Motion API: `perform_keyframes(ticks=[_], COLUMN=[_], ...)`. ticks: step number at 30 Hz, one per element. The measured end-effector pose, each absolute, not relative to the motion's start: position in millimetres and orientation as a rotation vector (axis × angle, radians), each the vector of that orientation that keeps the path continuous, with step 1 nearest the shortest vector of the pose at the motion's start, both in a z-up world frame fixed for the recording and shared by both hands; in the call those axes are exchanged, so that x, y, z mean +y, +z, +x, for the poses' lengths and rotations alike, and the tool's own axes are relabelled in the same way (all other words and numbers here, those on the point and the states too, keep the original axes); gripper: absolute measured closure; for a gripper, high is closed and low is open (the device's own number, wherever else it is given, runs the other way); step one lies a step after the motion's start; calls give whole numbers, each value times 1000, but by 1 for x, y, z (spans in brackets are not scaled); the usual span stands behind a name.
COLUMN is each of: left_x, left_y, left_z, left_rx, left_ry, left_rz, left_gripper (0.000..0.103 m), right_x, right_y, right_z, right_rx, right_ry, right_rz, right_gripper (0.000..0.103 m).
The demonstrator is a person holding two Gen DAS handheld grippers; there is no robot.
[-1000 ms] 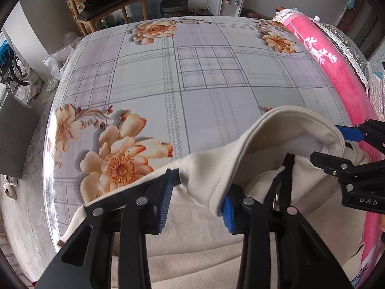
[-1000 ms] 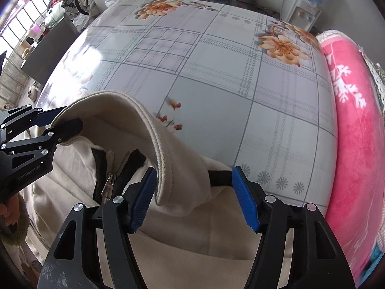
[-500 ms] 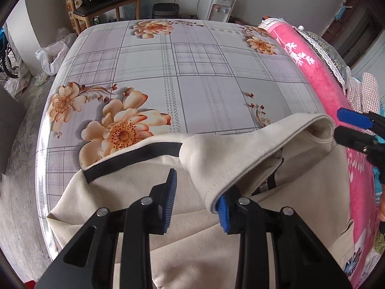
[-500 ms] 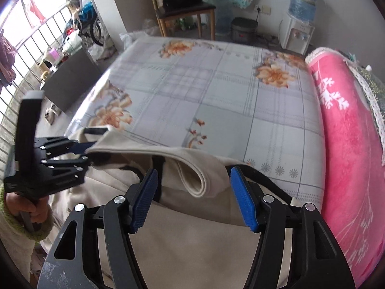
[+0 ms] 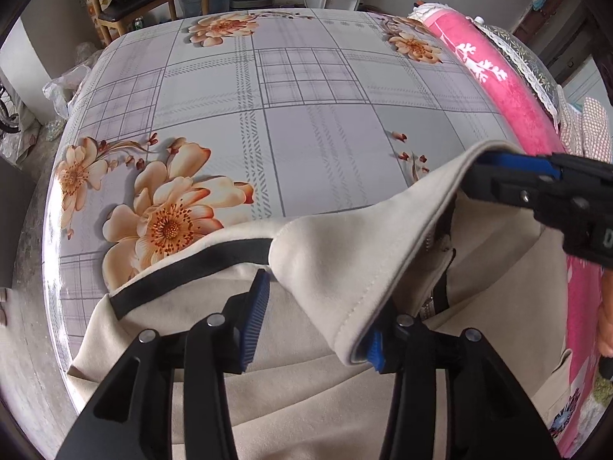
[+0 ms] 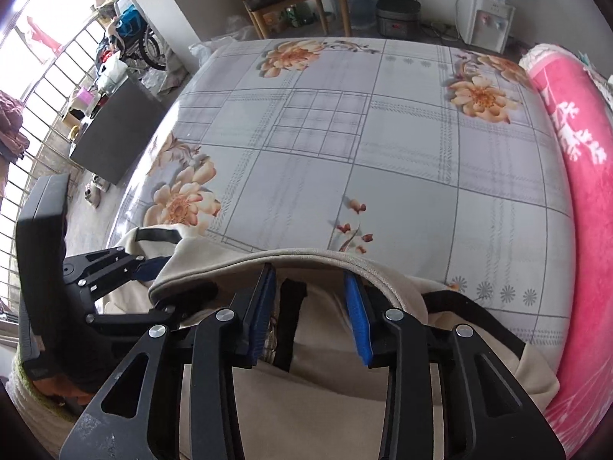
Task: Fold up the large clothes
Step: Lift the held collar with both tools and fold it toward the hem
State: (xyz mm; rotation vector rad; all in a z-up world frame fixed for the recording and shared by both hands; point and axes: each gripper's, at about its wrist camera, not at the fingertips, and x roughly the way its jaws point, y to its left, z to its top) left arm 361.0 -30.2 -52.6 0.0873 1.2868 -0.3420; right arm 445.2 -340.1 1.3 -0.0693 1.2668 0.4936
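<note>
Since a second ago, my right gripper (image 6: 310,306) has been closing, now narrow with the cream fabric jacket's collar (image 5: 356,264) between its pads. My left gripper (image 5: 312,322), just widened, straddles the collar's other end; grip unclear. Beyond both lies the floral plaid bedsheet (image 5: 306,115).

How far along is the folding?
Nothing looks folded: the jacket lies loose on the bed. In hand: the collar, between the jaws of the left gripper, just opening, and across the tips of the right gripper, just closing. Every fold remains.
</note>
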Motion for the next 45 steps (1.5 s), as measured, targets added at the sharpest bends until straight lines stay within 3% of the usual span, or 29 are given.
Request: perform_keyframes(ticks=[6,11,18,22,26,39,41,45], left_x=[-34,-33,-34,-32,-28,-14,-15,-20], left_y=[-57,-58,-61,-61,-59,-50,-47,-41], left_z=[365,363,353,353,350,342,340,333], left_rx=[1282,1281,1260,1252,1246,1170,1153,1114], left_ry=[-358,-391,-425,-435,-449,-418,-416,-392], left_rz=[123,144,198,193,191,111,108,141], left_gripper=[51,50,50,50,50,49,53,73], right_x=[-333,-316,-315,-308,-308,-368,-371,-379], right_y=[-17,-28,-22,-36,-31,-33,-40,-37], right_z=[466,458,461,457,441,397,389,369], right_rx=[1332,1420,1371,1393,1410,1399,1382,1309], right_ry=[453,538,530,534,625,816,806,797], right_rz=[-88,-153,-134,-186,-155,162,126,58], right_gripper=[69,56,56,45,42,47,48,48])
